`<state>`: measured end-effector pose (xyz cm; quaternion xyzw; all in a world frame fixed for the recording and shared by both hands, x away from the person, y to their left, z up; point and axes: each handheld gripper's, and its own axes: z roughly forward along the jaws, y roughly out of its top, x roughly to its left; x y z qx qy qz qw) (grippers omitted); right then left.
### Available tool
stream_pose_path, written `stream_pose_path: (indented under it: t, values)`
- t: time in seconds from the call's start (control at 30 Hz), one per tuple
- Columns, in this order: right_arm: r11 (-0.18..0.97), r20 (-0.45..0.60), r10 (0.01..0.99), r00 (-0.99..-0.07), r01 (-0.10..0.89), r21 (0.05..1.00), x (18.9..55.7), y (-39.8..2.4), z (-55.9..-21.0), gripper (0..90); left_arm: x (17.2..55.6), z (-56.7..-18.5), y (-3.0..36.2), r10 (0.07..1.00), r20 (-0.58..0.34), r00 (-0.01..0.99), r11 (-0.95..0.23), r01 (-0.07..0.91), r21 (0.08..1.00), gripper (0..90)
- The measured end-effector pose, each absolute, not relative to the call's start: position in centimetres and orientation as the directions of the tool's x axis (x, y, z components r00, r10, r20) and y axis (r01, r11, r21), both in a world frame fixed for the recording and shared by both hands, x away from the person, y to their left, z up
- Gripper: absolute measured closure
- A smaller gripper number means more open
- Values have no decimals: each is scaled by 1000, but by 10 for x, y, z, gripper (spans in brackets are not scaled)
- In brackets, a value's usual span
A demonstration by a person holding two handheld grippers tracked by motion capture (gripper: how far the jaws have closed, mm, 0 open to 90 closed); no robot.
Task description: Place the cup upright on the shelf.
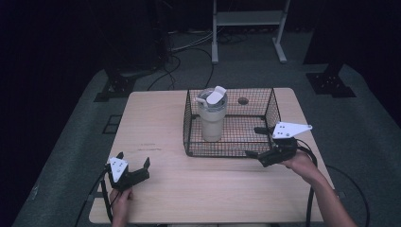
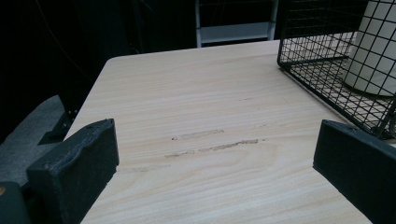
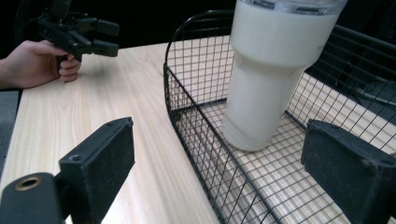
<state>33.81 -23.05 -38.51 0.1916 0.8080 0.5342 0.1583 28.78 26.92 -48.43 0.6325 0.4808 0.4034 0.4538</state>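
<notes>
1. In the high view, one pale wooden table (image 1: 189,198) is seen, and on it one black wire-mesh basket (image 1: 189,130) is set toward the far right. One cream-white tumbler with a clear lid (image 1: 211,116) is held upright inside the basket, in its left half; nothing else can be made out in it. Two grippers are counted. The left gripper (image 1: 134,160) is held over the near left of the table, well apart from the basket, with its jaws spread and nothing between them. The right gripper (image 1: 256,141) is held at the basket's near right corner, jaws parted, one over the basket's inside and one near its front rim.

2. In the left gripper view, two black jaws are seen wide apart over bare wood, gripping nothing. The basket (image 2: 299,63) and the tumbler (image 2: 373,51) are shown at the upper right.

3. In the right gripper view, the two jaws are seen spread astride the basket's wall (image 3: 196,140), empty. The tumbler (image 3: 266,79) is stood on the basket's floor ahead. The left gripper (image 3: 108,38) is seen far off in a hand (image 3: 35,63).
</notes>
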Motion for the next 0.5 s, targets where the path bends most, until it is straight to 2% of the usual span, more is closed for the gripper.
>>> stream_pose_path:
  t: [0.5]
  values:
    - [348, -35, 490, -871, 159, 924, 315, -245, -404, 90, 288, -484, 269, 974, 78, 211, -129, 242, 962, 0]
